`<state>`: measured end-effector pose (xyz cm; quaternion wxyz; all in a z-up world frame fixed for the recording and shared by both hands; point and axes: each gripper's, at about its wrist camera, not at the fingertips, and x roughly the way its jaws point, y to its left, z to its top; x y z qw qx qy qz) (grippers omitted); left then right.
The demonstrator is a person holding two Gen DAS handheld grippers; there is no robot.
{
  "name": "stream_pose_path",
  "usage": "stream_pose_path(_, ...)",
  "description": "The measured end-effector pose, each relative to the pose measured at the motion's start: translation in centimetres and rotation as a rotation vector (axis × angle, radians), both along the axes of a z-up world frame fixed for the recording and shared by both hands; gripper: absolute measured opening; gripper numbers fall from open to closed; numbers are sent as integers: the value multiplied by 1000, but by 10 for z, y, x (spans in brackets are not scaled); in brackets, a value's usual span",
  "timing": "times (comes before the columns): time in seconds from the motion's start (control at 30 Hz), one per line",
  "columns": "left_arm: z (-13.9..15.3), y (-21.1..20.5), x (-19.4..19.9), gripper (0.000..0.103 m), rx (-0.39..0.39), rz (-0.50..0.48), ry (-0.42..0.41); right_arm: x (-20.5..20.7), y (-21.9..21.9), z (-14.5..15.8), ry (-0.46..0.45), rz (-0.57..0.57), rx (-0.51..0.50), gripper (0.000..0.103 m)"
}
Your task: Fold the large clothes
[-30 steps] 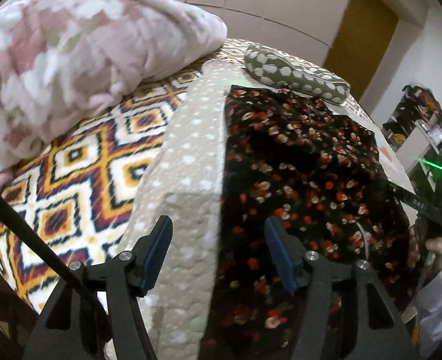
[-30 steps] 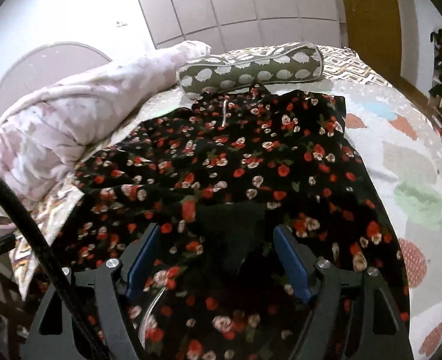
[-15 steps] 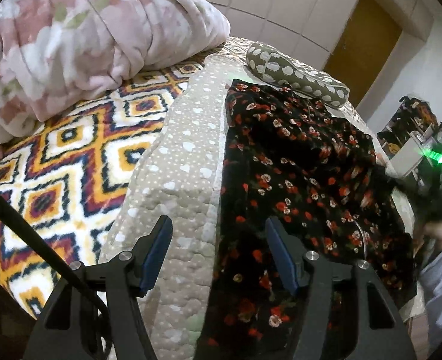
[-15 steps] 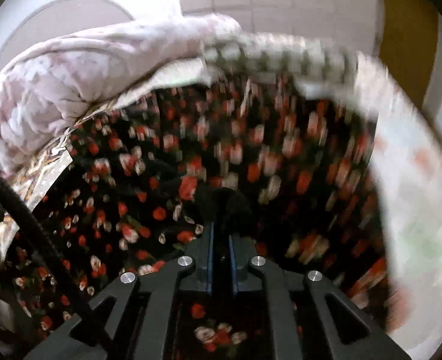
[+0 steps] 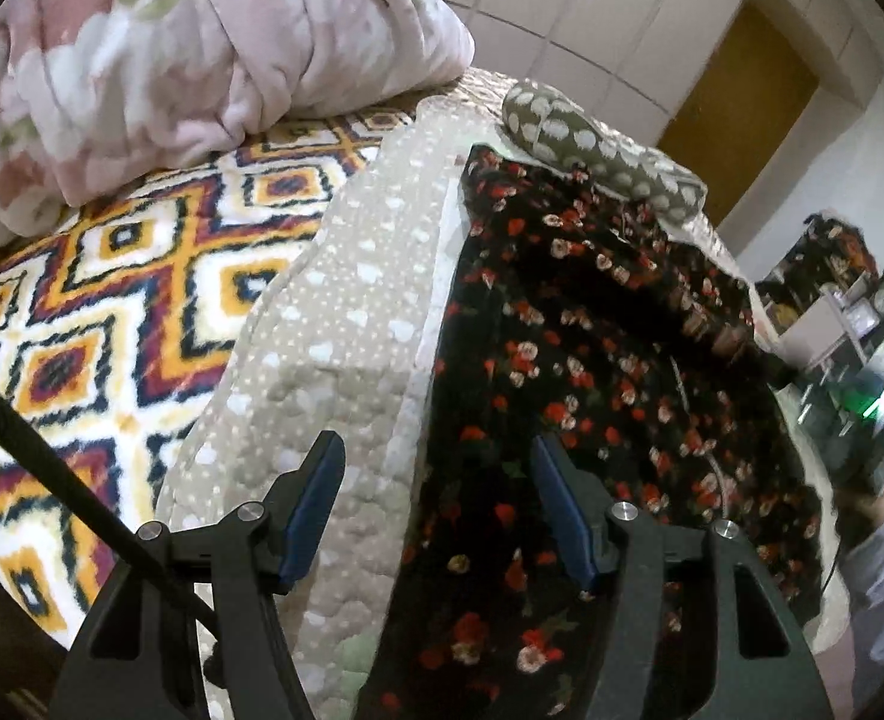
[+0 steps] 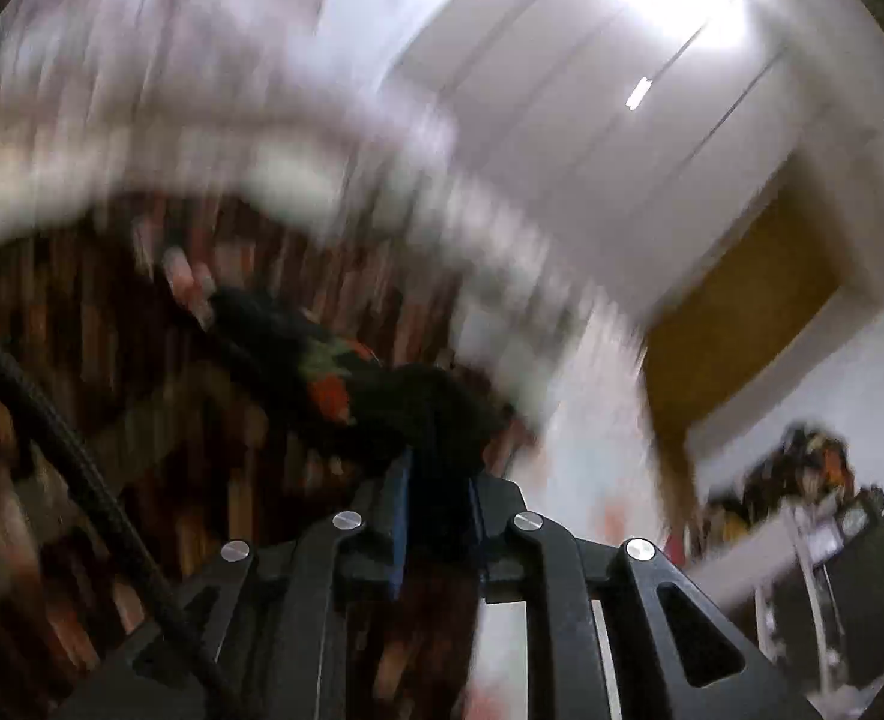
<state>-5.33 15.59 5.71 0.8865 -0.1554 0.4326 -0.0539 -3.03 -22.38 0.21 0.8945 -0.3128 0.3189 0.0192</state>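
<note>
A large black garment with red and white flowers [image 5: 592,372] lies spread on the beige quilted bedcover [image 5: 333,348]. My left gripper [image 5: 435,504] is open and empty, low over the garment's near left edge. My right gripper [image 6: 435,480] is shut on a bunched fold of the floral garment [image 6: 375,384] and holds it lifted; that view is heavily motion-blurred. The garment's right side rises in the left wrist view [image 5: 718,324].
A pink floral blanket [image 5: 189,48] is heaped at the back left on a geometric orange-and-white spread [image 5: 111,276]. A green spotted pillow [image 5: 598,144] lies beyond the garment. A wooden door [image 5: 736,114] and cluttered shelves [image 5: 850,324] stand at the right.
My right gripper shut on a fold of the garment and swung it up and to the right. My left gripper stayed open and edged closer to the bed.
</note>
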Motion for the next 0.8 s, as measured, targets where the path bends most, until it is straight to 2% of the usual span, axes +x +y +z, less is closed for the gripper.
stream_pose_path(0.07,1,-2,-1,63,31,-11,-5,-7,-26,-37,110,-69,13,15)
stream_pose_path(0.13,3,-3,1,63,47,-16,-8,-16,-51,-40,130,-128,113,15)
stream_pose_path(0.17,3,-5,3,63,49,-19,-6,-19,-67,-32,128,-163,195,23)
stream_pose_path(0.2,4,-6,6,64,50,-24,-1,-19,-77,-23,117,-185,251,38)
stream_pose_path(0.27,5,-14,17,64,53,-35,15,-19,-90,-6,80,-208,340,48)
stream_pose_path(0.33,7,-22,26,64,60,-47,15,-14,-97,12,53,-203,453,49)
stream_pose_path(0.4,9,-35,36,64,77,-62,11,-3,-95,25,51,-183,596,55)
stream_pose_path(0.47,11,-44,40,64,77,-75,9,17,-91,27,71,-172,691,57)
stream_pose_path(0.57,17,-56,46,64,79,-96,-4,38,-76,20,93,-178,697,57)
stream_pose_path(0.67,24,-63,53,64,95,-108,-20,53,-54,3,159,-111,711,57)
stream_pose_path(0.7,26,-64,57,65,105,-109,-26,52,-44,0,176,-86,690,54)
stream_pose_path(0.73,29,-64,64,66,117,-103,-35,53,-37,-6,200,-64,662,45)
stream_pose_path(0.77,31,-63,69,67,123,-95,-41,54,-29,-10,237,-40,639,8)
stream_pose_path(0.8,32,-61,75,68,126,-84,-45,55,-21,-15,285,-28,596,3)
